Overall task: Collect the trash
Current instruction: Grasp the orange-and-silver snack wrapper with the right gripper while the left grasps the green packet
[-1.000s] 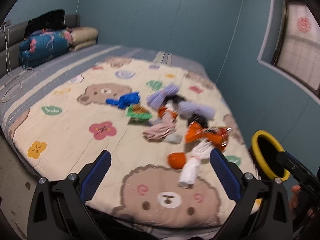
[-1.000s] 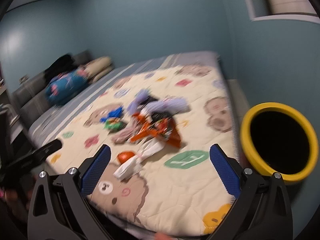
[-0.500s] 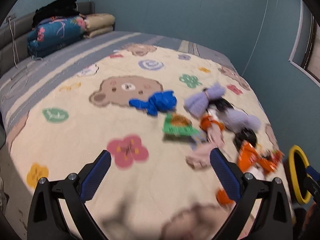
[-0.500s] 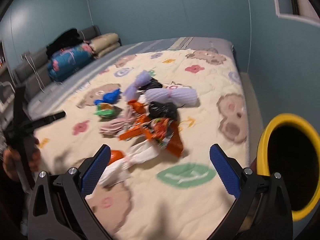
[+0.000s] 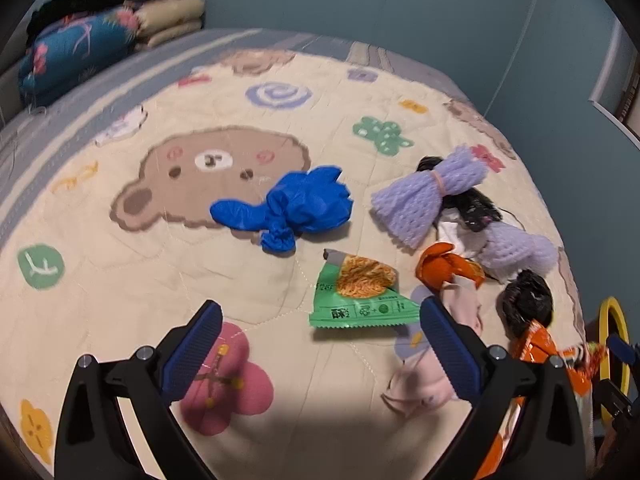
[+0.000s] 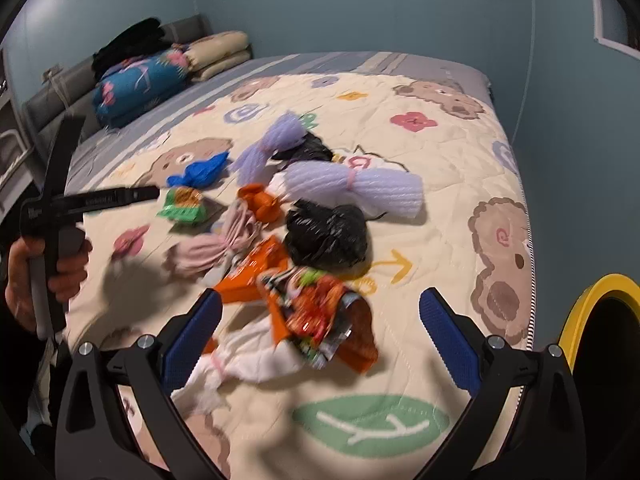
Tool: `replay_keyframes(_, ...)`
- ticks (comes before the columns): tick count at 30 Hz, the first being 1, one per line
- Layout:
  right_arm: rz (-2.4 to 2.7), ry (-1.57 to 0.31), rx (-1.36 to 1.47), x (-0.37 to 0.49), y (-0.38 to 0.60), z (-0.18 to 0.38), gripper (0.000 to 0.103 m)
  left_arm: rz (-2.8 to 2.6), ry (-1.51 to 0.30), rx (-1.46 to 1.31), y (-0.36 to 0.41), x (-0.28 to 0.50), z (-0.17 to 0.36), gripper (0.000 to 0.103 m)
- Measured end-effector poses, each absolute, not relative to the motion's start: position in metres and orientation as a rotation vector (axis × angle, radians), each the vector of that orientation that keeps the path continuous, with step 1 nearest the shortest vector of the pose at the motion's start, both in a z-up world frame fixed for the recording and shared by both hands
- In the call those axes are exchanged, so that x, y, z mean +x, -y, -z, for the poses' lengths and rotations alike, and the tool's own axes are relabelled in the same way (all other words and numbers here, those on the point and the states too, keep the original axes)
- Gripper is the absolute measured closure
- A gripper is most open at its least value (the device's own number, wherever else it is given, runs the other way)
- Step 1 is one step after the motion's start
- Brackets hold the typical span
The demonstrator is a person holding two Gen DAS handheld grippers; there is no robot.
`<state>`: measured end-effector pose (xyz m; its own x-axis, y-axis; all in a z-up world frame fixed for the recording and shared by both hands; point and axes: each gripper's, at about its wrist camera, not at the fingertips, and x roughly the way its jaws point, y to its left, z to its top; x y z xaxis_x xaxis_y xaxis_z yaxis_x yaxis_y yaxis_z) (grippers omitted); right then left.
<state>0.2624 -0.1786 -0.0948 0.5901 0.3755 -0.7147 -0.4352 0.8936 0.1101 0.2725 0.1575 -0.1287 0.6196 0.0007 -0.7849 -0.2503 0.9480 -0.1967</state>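
Note:
Trash lies scattered on the bear-print quilt (image 5: 120,280). My left gripper (image 5: 320,344) is open and empty, just short of a green snack wrapper (image 5: 356,300). Beyond it lie a blue glove (image 5: 296,208), purple foam nets (image 5: 424,196) and an orange scrap (image 5: 444,268). My right gripper (image 6: 318,344) is open and empty above an orange crinkled wrapper (image 6: 316,312) and a white bag (image 6: 244,364). A black bag (image 6: 326,236), a pink bag (image 6: 216,244) and the purple foam nets (image 6: 356,188) lie further on.
A yellow-rimmed black bin (image 6: 600,336) stands off the bed's right edge, also in the left wrist view (image 5: 614,344). Folded bedding (image 6: 140,80) is stacked at the head of the bed. The left hand-held gripper (image 6: 80,204) shows at the right view's left side.
Both grippers moved forward and lower over the bed. The left one swung left, so the green wrapper and blue glove now fill its view. The right one closed in on the orange wrapper.

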Motion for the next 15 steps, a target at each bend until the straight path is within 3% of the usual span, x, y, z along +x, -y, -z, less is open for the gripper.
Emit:
replay_keyframes(9, -0.476, -0.842, -0.040, 0.279, 0.181, 0.112, 0.009, -0.171, -0.915, -0.305, -0.153, 0.299, 0.152, 0.007)
replay_keyframes(11, -0.486, -0.855, -0.042, 0.280, 0.179, 0.117, 0.018, -0.175, -0.919, -0.291, -0.147, 0.303, 0.157, 0.008)
replay_keyframes(15, -0.484, -0.874, -0.079, 0.282, 0.173, 0.126, 0.029, -0.161, -0.907, -0.280, -0.137, 0.306, 0.162, 0.023)
